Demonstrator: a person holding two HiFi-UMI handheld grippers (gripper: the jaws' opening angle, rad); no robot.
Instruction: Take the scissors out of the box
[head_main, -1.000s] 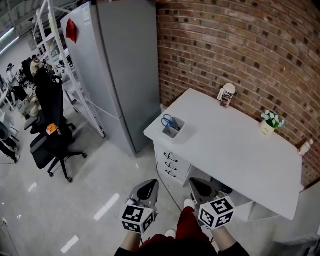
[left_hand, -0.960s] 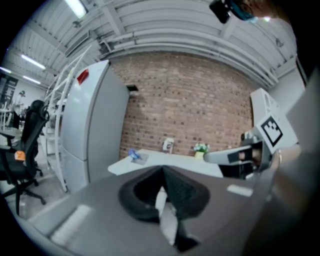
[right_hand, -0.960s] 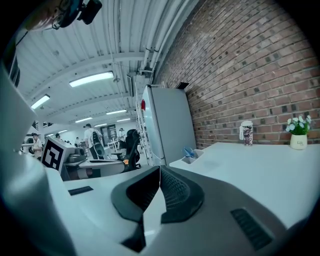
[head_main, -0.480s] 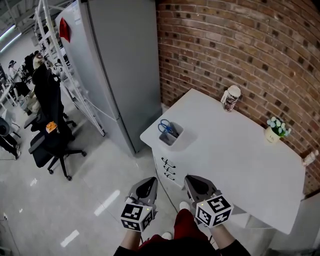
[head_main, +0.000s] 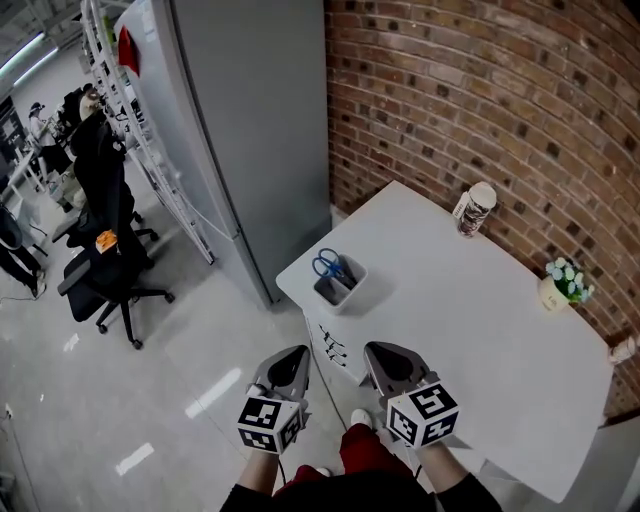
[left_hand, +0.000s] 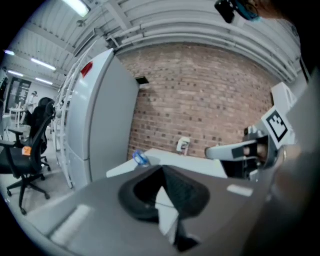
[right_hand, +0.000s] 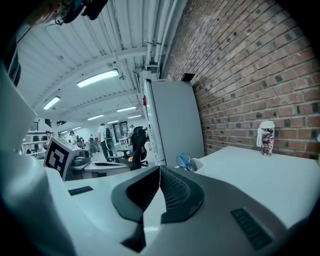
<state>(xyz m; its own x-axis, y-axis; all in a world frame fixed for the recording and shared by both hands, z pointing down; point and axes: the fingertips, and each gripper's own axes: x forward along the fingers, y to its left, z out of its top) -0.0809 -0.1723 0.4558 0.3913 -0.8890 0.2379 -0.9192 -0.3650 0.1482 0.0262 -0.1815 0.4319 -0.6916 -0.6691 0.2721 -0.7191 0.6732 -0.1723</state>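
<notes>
At the table (head_main: 470, 320) corner, scissors (head_main: 329, 265) stand handles-up in the box (head_main: 338, 294): probably light, rigid, slick; best gripped at the blue handles. Jaws together, empty: left claw (head_main: 289, 368), right claw (head_main: 392, 364).

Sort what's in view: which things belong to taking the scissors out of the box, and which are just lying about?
Job: scissors, box, left hand-held gripper, right hand-held gripper, both shut.
Lying about: canister, flower pot, office chair, refrigerator.
</notes>
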